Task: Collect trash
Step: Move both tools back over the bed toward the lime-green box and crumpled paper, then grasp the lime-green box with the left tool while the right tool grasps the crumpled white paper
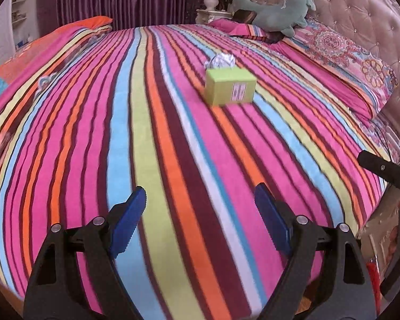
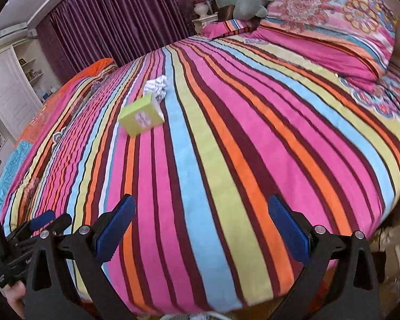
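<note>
There is one bed (image 1: pixel 173 133), and it is covered by one striped blanket (image 2: pixel 226 146). On the blanket lies one green box (image 1: pixel 230 86) with one white label on its side. Just behind the box there is one crumpled white paper (image 1: pixel 221 60). At the head of the bed there are two pillows: one large with a flower pattern (image 2: pixel 330 34) and one smaller with stripes (image 1: pixel 242 30). One grey-green plush toy (image 1: pixel 277 10) lies on the smaller pillow. Two tongs can be counted, the left tongs (image 1: pixel 200 213) and the right tongs (image 2: pixel 201 229), each with two blue pads. One purple curtain (image 2: pixel 114 18) hangs behind the bed.
</note>
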`<act>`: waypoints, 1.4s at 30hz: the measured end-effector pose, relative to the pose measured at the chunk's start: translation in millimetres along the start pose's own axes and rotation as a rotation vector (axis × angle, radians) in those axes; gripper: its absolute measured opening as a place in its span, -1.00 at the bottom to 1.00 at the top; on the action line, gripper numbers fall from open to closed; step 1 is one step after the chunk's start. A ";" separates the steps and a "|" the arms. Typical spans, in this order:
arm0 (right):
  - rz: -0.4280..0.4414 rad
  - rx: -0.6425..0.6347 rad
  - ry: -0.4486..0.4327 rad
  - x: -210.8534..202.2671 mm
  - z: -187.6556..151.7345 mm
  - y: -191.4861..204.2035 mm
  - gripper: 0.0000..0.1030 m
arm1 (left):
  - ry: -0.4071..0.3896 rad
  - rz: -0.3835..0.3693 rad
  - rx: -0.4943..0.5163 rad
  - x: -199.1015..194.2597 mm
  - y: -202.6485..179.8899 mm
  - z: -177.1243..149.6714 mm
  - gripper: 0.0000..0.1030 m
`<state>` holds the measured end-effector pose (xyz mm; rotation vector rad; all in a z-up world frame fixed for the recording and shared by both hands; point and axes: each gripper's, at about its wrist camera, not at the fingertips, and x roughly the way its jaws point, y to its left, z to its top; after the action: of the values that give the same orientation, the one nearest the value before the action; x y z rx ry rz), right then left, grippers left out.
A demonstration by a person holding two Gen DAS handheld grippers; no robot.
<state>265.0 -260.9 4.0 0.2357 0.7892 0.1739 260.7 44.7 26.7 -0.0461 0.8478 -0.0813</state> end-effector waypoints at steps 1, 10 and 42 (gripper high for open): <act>0.001 0.000 -0.002 3.8 4.8 0.3 0.85 | -0.005 -0.002 0.019 5.6 -1.7 7.9 0.58; -0.007 0.008 0.032 45.5 42.2 -1.9 0.85 | 0.001 -0.009 0.163 67.3 -6.3 69.0 0.58; 0.026 -0.177 0.088 153.1 143.5 14.0 0.85 | 0.039 -0.218 0.394 184.5 -32.9 162.6 0.58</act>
<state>473.2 -231.1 1.4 0.0713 0.8530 0.2784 502.5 -3.3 -1.3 0.2339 0.8513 -0.4530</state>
